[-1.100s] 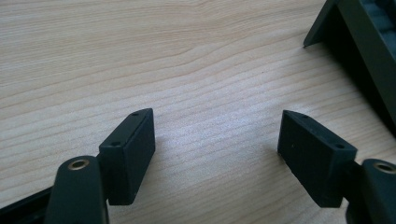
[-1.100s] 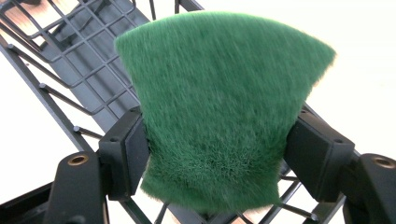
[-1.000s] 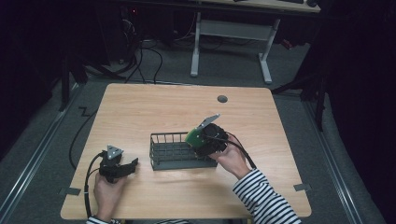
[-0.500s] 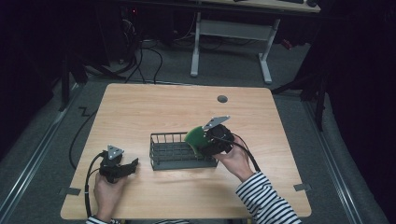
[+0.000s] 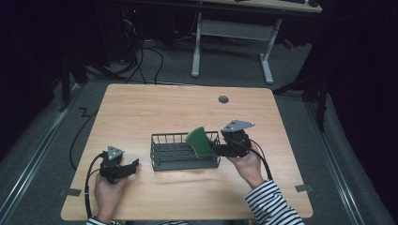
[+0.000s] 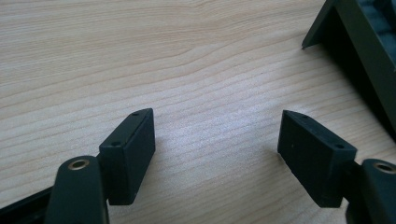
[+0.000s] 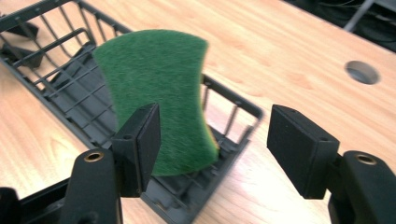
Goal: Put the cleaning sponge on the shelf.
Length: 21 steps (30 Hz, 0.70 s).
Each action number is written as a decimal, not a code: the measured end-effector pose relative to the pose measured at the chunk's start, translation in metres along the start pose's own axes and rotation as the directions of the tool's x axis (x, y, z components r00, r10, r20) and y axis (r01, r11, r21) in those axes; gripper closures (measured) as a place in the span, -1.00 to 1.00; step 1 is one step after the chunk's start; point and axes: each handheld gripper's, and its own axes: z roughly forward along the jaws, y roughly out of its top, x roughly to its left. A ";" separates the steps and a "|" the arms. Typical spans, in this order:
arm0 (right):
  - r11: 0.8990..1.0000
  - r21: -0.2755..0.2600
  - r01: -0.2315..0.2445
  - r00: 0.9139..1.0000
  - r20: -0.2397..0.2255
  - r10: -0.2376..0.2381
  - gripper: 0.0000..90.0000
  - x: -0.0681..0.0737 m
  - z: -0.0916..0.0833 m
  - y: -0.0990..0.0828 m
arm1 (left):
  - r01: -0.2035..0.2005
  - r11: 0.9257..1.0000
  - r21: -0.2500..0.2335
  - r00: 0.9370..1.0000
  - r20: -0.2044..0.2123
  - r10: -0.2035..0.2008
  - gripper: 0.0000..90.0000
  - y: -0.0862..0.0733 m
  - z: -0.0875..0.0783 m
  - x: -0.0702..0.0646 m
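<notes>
A green sponge (image 7: 156, 95), waisted in outline with a thin yellow edge, is standing tilted in the right end of a dark wire basket (image 5: 169, 157). It is sitting just ahead of the right claw (image 7: 212, 140), whose jaws, having just been closing, are standing apart with nothing between them, the sponge off the left jaw. The left claw (image 6: 217, 144), also gaping, is resting over bare table (image 5: 155, 108), the basket's corner just beyond it.
</notes>
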 end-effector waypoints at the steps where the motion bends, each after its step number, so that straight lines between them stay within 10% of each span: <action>1: 1.000 -0.016 -0.010 1.000 -0.001 0.010 -0.20 -0.002 -0.003 -0.001 | 0.000 1.000 0.001 1.000 0.001 0.000 -0.37 0.000 0.000 0.000; 21: 0.988 -0.088 -0.130 0.989 0.055 0.136 -0.20 -0.034 -0.045 -0.023 | 0.000 1.000 0.000 1.000 -0.003 0.000 -0.36 0.000 0.000 0.000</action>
